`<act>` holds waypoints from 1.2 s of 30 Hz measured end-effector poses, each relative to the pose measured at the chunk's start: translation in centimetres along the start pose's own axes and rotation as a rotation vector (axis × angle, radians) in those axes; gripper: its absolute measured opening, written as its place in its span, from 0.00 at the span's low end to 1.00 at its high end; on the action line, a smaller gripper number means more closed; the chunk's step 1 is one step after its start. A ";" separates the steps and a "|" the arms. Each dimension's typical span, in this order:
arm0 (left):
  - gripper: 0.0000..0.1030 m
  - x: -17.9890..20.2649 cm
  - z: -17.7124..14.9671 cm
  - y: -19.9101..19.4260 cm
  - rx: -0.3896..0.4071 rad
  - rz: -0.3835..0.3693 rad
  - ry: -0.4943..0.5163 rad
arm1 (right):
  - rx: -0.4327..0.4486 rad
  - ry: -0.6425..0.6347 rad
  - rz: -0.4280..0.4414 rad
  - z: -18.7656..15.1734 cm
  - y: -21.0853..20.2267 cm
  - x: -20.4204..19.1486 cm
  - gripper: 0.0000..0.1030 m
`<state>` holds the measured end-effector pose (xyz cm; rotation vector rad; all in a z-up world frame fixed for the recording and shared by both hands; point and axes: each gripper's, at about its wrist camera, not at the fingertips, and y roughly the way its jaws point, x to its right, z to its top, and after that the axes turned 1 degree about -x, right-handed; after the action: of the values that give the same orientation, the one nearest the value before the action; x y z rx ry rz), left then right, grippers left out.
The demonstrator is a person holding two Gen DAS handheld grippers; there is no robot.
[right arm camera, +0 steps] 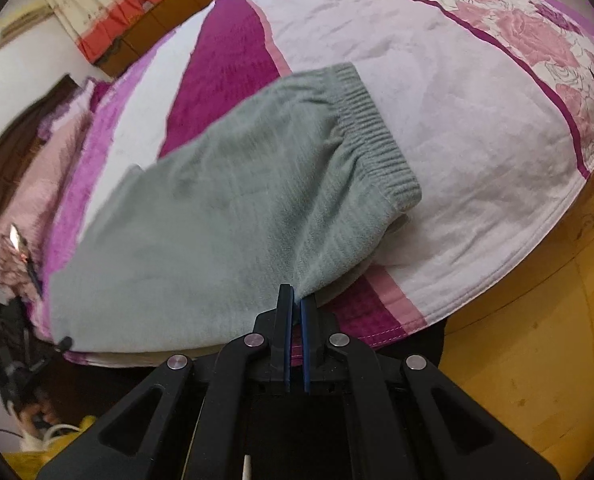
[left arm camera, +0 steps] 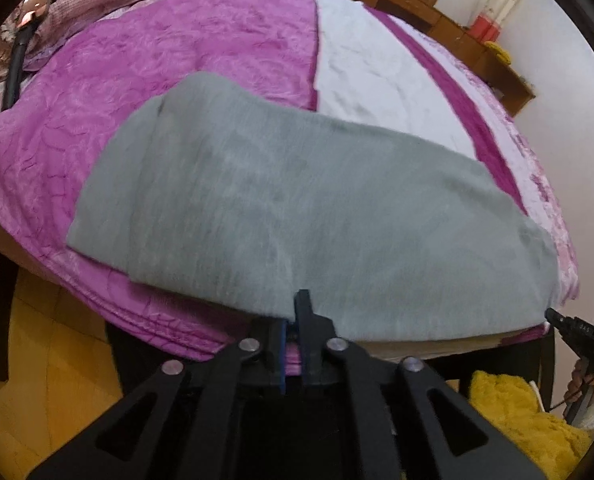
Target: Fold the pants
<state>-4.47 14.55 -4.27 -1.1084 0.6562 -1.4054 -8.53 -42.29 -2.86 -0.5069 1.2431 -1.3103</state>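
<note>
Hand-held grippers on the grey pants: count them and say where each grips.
2. The left hand-held gripper pinches the pants' near edge at the plain end; the right hand-held gripper pinches the near edge close to the ribbed waistband.

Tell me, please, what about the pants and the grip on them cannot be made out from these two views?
- Left wrist view: the gray pants are motion-blurred; the waistband lies outside the picture.
- Left gripper: whether its jaws pinch cloth is hidden by the pants' hem.
- Right wrist view: the ribbed waistband shows, but the leg ends are hidden by the fold.
</note>
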 end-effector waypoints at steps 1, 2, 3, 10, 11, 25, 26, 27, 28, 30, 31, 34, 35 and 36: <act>0.13 -0.3 0.0 -0.2 0.004 0.021 -0.010 | -0.007 -0.010 -0.022 0.1 0.2 -0.2 0.00; 0.13 -0.6 -0.1 -0.5 0.015 0.040 -0.019 | -0.010 -0.016 -0.037 0.1 0.3 -0.4 0.00; 0.13 -1.2 -0.2 -1.0 0.030 0.048 -0.031 | -0.015 -0.026 -0.051 0.3 0.3 -0.6 0.00; 0.14 -4.3 -0.8 -4.4 0.114 0.121 -0.076 | 0.017 -0.081 -0.125 0.9 -2.5 -2.1 0.07; 0.14 -4.7 -0.7 -4.9 0.130 0.147 -0.084 | 0.029 -0.093 -0.141 0.9 -3.1 -2.5 0.07; 0.39 -5.8 4.9 -3.0 0.214 0.097 -0.072 | 0.066 -0.145 -0.171 1.1 -1.7 -6.5 0.18; 0.42 -5.7 5.3 -2.1 0.203 0.089 -0.068 | 0.049 -0.142 -0.168 1.0 -0.8 -6.6 0.18; 0.42 -5.5 5.6 -1.4 0.195 0.090 -0.064 | 0.037 -0.141 -0.166 0.9 -0.3 -6.6 0.18; 0.42 -5.3 5.6 -1.1 0.191 0.092 -0.059 | 0.022 -0.141 -0.163 0.8 0.4 -6.7 0.18; 0.26 -4.7 5.8 -0.5 0.203 0.124 -0.053 | 0.001 -0.141 -0.162 0.7 1.1 -6.7 0.18; 0.18 -4.3 5.8 -0.6 0.224 0.112 -0.056 | -0.006 -0.141 -0.165 0.6 1.4 -6.6 0.18; 0.17 -2.9 6.0 -1.4 0.264 0.033 -0.024 | -0.017 -0.132 -0.164 0.4 1.8 -6.3 0.18; 0.17 -2.1 6.1 -1.7 0.269 0.008 0.005 | -0.017 -0.130 -0.162 0.4 1.8 -6.2 0.18; 0.17 -1.5 6.2 -1.8 0.269 -0.004 0.024 | -0.016 -0.128 -0.161 0.4 1.8 -6.1 0.18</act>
<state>0.14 17.62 -0.66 -0.8817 0.4657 -1.4644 -6.13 -36.40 -1.95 -0.7033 1.1261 -1.3807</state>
